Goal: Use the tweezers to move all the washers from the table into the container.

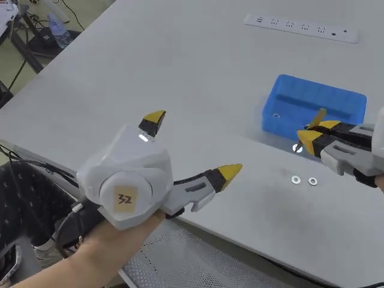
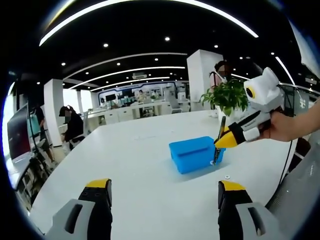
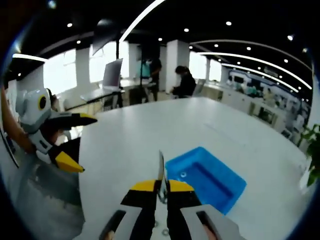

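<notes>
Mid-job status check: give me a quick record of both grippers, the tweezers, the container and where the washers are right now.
left gripper: open, holding nothing, near the table's front edge
right gripper: shut on the tweezers, at the container's near side
container: blue, open-topped, on the table
washer in container: one visible
washers on table: two, side by side, on the near side of the container
washer at tweezers' tip: cannot tell whether it is gripped or lying on the table
</notes>
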A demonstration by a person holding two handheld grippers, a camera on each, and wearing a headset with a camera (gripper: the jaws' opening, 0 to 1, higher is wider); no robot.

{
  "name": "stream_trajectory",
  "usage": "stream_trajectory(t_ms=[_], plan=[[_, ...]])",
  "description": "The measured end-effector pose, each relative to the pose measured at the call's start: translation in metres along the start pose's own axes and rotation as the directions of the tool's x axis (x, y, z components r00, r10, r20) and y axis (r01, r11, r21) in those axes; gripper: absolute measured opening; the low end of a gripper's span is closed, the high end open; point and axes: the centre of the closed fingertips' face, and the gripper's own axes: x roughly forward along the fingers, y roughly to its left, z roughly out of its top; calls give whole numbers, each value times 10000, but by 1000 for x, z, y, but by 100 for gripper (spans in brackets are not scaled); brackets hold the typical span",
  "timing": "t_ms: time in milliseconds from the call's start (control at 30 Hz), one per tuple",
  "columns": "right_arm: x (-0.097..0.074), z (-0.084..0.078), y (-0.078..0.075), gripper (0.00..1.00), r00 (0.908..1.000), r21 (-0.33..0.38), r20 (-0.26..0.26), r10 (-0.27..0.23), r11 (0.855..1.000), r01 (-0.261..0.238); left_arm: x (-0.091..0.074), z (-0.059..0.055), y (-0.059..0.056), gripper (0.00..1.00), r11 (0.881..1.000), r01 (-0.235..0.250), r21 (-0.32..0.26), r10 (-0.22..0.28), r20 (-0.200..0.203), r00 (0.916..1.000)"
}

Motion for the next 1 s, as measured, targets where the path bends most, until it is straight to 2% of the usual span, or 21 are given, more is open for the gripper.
stream_trajectory(t_ms=[100, 300, 467, 600, 733, 1000], plan=[[-1, 9, -10, 3, 9994, 142, 279, -228, 9996, 224, 0, 0, -1, 86, 10000, 58, 30, -58, -45, 10000], [2, 16, -30, 3, 9962, 319, 512, -700, 9971, 684, -1, 0, -2, 86, 10000, 56, 4, -56, -86, 9999], [10, 21, -50, 3, 9926, 599, 660, -1021, 9934, 982, 0, -1, -2, 86, 10000, 63, -7, -63, -108, 9999], [18, 18, -57, 3, 9919, 811, 614, -1111, 9911, 1060, 0, -2, -3, 86, 9999, 131, 2, -131, -162, 9998], [31, 8, -62, 4, 9936, 749, 351, -1069, 9917, 1041, 0, -3, -4, 86, 9998, 183, 30, -182, -190, 9997], [46, -9, -65, 4, 9954, 809, -74, -952, 9921, 955, -1, -1, -5, 86, 9998, 184, -38, -184, -143, 9997]])
